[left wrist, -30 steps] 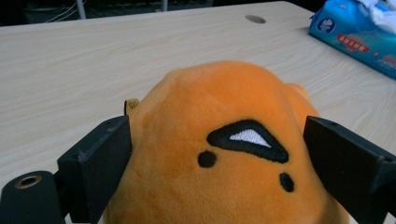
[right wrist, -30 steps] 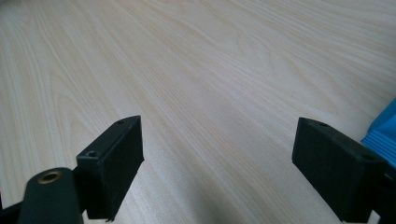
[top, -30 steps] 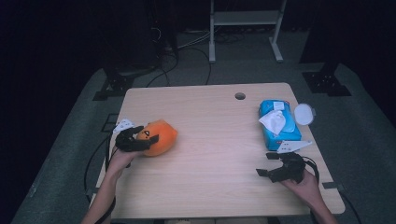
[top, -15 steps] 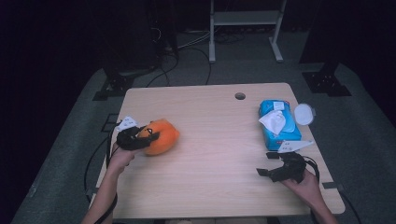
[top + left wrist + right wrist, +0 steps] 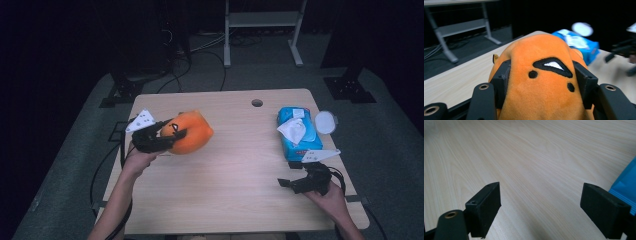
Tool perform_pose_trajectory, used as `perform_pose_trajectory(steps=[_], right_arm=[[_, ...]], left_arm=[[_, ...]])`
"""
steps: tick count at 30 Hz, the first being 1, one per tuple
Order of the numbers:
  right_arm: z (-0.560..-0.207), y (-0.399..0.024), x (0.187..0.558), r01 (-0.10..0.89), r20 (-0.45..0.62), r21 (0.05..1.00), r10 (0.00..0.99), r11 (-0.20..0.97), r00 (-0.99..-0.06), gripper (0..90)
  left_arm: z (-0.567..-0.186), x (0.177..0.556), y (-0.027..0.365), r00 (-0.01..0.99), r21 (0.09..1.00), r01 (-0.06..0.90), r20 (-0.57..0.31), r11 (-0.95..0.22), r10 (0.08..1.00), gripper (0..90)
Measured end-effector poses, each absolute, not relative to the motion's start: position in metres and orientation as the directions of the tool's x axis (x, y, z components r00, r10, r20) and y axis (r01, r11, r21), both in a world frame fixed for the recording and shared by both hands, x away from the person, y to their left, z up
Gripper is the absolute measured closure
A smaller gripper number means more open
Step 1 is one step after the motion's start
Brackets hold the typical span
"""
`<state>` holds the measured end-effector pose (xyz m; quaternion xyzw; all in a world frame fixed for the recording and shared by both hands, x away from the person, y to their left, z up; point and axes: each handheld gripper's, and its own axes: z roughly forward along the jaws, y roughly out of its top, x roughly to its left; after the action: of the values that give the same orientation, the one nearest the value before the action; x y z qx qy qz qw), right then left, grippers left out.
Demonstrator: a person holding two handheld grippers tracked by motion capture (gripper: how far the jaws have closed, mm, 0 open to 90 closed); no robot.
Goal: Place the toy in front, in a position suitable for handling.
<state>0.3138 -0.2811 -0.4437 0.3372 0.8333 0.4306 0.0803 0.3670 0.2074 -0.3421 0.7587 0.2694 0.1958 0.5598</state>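
Observation:
An orange plush toy (image 5: 195,131) with black stitched marks hangs above the left half of the wooden table (image 5: 225,180). My left gripper (image 5: 172,136) is shut on it. In the left gripper view both black pads press into the sides of the plush toy (image 5: 541,82), which bulges between them. My right gripper (image 5: 286,184) lies low at the table's front right with its jaws open. Its own view shows my right gripper (image 5: 541,205) with nothing but bare wood between the pads.
A blue pack of wet wipes (image 5: 299,132) with a white tissue pulled out lies at the right rear, just beyond my right gripper. A round white lid (image 5: 325,121) sits beside it at the table's right edge. A cable hole (image 5: 257,103) is near the far edge.
My left gripper has closed on the orange plush toy and lifted it off the table, moving up and a little to the right. The right gripper has stayed put.

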Motion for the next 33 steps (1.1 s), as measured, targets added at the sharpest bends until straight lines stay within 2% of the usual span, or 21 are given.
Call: perform_pose_trajectory(steps=[9, 16, 23, 33], right_arm=[[-0.442, -0.290, 0.314, 0.501, 0.156, 0.775, 0.650, 0.386, -0.743, 15.6], [-0.438, -0.300, 0.311, 0.499, 0.155, 0.788, 0.668, 0.361, -0.728, 15.6], [-0.433, -0.305, 0.311, 0.489, 0.151, 0.800, 0.672, 0.348, -0.725, 15.7], [-0.414, -0.313, 0.316, 0.443, 0.123, 0.845, 0.699, 0.298, -0.704, 15.7]], left_arm=[[-0.364, 0.350, 0.142, 0.880, 0.945, 0.157, -0.002, -0.287, 0.475, 42.1], [-0.401, 0.336, 0.101, 0.922, 0.920, 0.161, -0.011, -0.358, 0.386, 41.5], [-0.427, 0.331, 0.092, 0.942, 0.905, 0.155, -0.014, -0.397, 0.337, 40.0], [-0.443, 0.331, 0.091, 0.945, 0.897, 0.187, -0.054, -0.401, 0.322, 33.7]])
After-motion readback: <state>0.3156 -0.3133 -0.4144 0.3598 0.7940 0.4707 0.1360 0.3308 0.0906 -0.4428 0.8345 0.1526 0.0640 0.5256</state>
